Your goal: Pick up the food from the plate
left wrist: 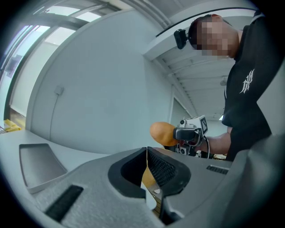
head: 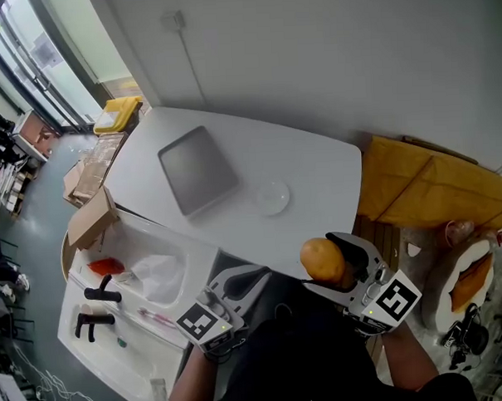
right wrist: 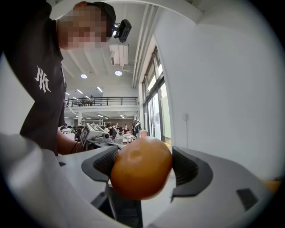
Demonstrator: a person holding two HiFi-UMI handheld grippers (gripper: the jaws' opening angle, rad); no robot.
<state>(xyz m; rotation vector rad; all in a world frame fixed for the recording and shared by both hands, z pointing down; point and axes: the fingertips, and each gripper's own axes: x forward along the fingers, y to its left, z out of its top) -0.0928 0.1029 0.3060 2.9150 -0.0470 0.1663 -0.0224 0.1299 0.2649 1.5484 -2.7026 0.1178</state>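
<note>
My R tool (head: 335,265) grips the orange food (head: 322,259), held up off the bench (head: 316,163), near my body. Clear plate (head: 270,196) sits ahead of it & looks empty. L tool (head: 238,284) is alongside, jaws together, holding nothing. Pick-up looks done, I judge.

Spreads ahead of the tools as a white table (head: 316,163), carries a grey tray (head: 197,169) well beyond the left gripper (head: 253,280) and a clear plate (head: 272,196) nearer, ahead-left of the right gripper (head: 330,254).
</note>
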